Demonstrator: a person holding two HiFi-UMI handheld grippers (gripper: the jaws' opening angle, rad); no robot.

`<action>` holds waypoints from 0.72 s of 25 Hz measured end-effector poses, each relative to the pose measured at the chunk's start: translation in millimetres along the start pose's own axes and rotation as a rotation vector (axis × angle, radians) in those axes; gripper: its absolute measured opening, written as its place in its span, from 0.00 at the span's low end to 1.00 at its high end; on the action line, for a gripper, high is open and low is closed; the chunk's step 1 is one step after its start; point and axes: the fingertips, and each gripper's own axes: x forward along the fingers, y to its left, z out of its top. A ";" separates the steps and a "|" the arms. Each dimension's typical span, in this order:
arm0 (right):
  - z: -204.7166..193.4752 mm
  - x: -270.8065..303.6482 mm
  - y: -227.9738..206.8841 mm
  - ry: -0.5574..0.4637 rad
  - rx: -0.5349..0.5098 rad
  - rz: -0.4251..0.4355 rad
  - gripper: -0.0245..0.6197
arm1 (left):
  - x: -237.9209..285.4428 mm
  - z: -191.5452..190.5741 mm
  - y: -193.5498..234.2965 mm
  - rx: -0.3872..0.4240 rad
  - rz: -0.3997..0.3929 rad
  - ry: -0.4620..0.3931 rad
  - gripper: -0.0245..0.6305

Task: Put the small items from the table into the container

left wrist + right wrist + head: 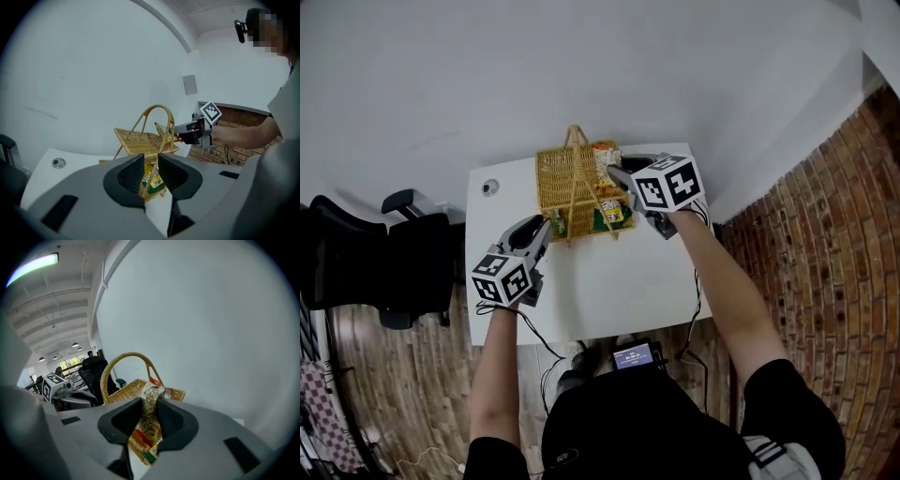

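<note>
A wicker basket (558, 183) with a hoop handle (126, 357) stands at the far side of the white table (600, 272). My right gripper (619, 178) hovers at the basket's right side, shut on a patterned snack packet (149, 427) that hangs between its pads over the basket rim. The same packet (164, 130) shows in the left gripper view, at the right gripper's (180, 131) tip. My left gripper (546, 228) is at the basket's near left corner, its jaws closed on a wicker strand (151, 176) of the basket. A green and yellow packet (154, 180) lies inside.
A round cable grommet (490, 187) sits in the table's far left corner. Black office chairs (394, 253) stand left of the table, and a brick wall (825, 234) runs along the right. A small device with a screen (635, 355) is at the table's near edge.
</note>
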 end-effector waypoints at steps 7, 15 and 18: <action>-5.3 21.6 4.7 0.064 -0.026 0.021 0.21 | -0.5 -3.0 8.8 -0.007 0.009 0.005 0.18; -12.9 34.9 6.4 0.152 -0.074 0.017 0.21 | 1.2 -5.7 14.0 -0.013 0.012 0.015 0.18; -12.7 38.0 6.5 0.181 -0.098 0.005 0.21 | 2.0 -5.5 15.2 -0.012 0.012 0.017 0.18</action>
